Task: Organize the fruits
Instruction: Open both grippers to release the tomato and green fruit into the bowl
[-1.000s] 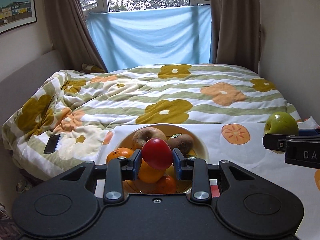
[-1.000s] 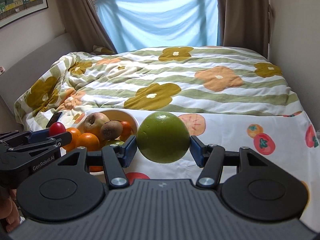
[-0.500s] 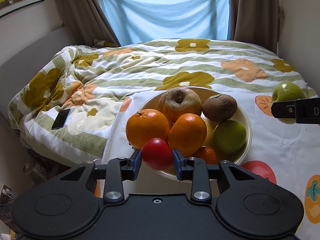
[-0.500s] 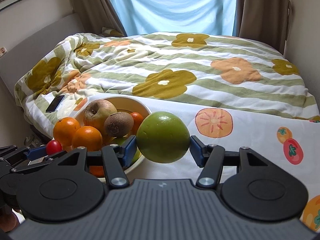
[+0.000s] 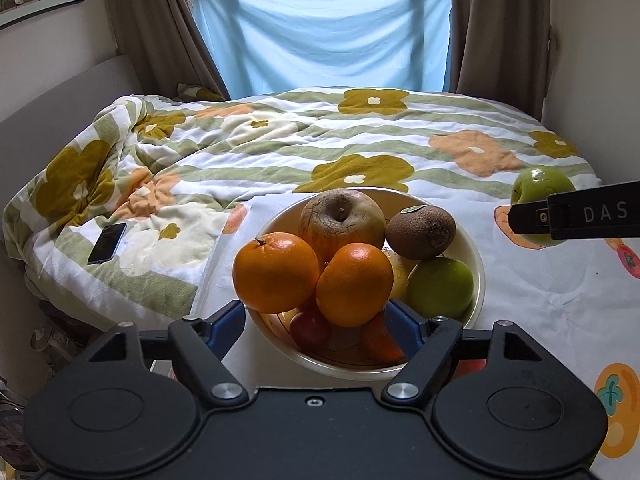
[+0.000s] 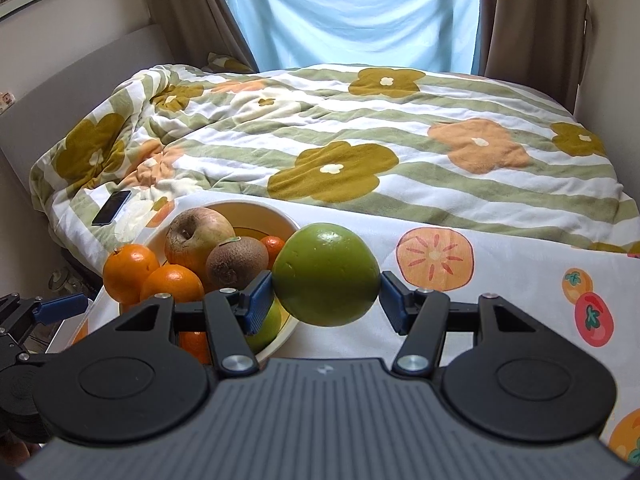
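A cream bowl (image 5: 478, 276) on the fruit-print cloth holds two oranges (image 5: 275, 272), a brownish apple (image 5: 342, 220), a kiwi (image 5: 422, 232), a green apple (image 5: 440, 288) and a small red fruit (image 5: 310, 330) low at the front. My left gripper (image 5: 318, 322) is open, its jaws either side of the bowl's near rim, the red fruit lying between them in the bowl. My right gripper (image 6: 326, 294) is shut on a large green apple (image 6: 326, 274), held just right of the bowl (image 6: 280, 216). It also shows in the left wrist view (image 5: 540, 186).
The bowl stands on a table covered by a white cloth with fruit prints (image 6: 436, 258), against a bed with a flowered quilt (image 5: 360, 136). A phone (image 5: 107, 243) lies on the quilt at left. Curtains and a wall close the right side.
My left gripper has opened and let go of the red fruit, which now lies in the bowl's front. The right gripper has come lower and closer to the bowl with the green apple.
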`<state>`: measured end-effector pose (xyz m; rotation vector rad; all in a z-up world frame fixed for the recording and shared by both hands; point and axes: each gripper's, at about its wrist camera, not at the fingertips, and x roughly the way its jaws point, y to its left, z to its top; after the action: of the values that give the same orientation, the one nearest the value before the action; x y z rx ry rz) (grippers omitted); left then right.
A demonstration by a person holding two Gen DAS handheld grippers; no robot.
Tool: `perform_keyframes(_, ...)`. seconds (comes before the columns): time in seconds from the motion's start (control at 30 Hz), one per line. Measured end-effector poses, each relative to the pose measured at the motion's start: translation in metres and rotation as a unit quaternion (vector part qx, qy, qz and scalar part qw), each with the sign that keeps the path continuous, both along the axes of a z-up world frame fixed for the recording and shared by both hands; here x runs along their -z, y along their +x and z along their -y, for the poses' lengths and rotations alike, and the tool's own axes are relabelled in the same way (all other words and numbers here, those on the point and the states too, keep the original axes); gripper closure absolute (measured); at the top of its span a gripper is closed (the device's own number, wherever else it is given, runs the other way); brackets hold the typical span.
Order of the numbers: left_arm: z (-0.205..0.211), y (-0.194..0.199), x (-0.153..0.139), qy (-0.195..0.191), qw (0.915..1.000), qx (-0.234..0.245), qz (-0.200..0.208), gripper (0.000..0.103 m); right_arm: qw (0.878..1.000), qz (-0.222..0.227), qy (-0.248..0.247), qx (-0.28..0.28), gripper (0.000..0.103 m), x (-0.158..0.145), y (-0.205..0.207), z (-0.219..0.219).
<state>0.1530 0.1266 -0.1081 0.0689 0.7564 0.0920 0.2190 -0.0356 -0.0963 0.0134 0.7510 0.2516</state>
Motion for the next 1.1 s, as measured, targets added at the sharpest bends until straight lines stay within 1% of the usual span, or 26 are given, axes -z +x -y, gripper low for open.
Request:
perform_keyframes(0.2, 0.005, 0.004, -0.009, -0.004, 0.9999, 0.006, 0.01, 0.021, 1.0, 0.014, 0.004, -0.019, 0.031, -0.013, 0.025, -0.012)
perform_keyframes(0.27, 0.005, 0.005, -0.011, -0.004, 0.9999, 0.007, 0.015, 0.018, 0.999, 0.016, 0.002, -0.029, 0.031, -0.015, 0.036, -0.018)
perform_keyframes(0.37, 0.006, 0.008, -0.013, -0.004, 0.9997, 0.009, 0.02, 0.017, 0.999, 0.011, 0.006, -0.043, 0.031, -0.014, 0.054, -0.027)
perform_keyframes(0.53, 0.004, 0.015, -0.012, -0.005, 0.9997, 0.01, 0.021, 0.017, 0.998, -0.002, 0.007, -0.065, 0.031, -0.004, 0.083, -0.044)
perform_keyframes(0.67, 0.002, 0.019, -0.01, -0.006, 0.9997, 0.01, 0.02, 0.017, 0.996, -0.026, 0.017, -0.079, 0.031, 0.01, 0.099, -0.053)
perform_keyframes(0.83, 0.001, 0.024, -0.009, -0.009, 0.9998, 0.009, 0.018, 0.017, 0.995, -0.037, 0.021, -0.088, 0.031, 0.021, 0.108, -0.06)
perform_keyframes(1.0, 0.003, 0.026, -0.007, -0.001, 0.9998, 0.014, 0.016, 0.017, 0.994, -0.046, 0.028, -0.092, 0.03, 0.029, 0.114, -0.064)
perform_keyframes(1.1, 0.003, 0.024, -0.005, 0.004, 0.9998, 0.014, 0.015, 0.017, 0.994, -0.041, 0.043, -0.094, 0.027, 0.029, 0.115, -0.063)
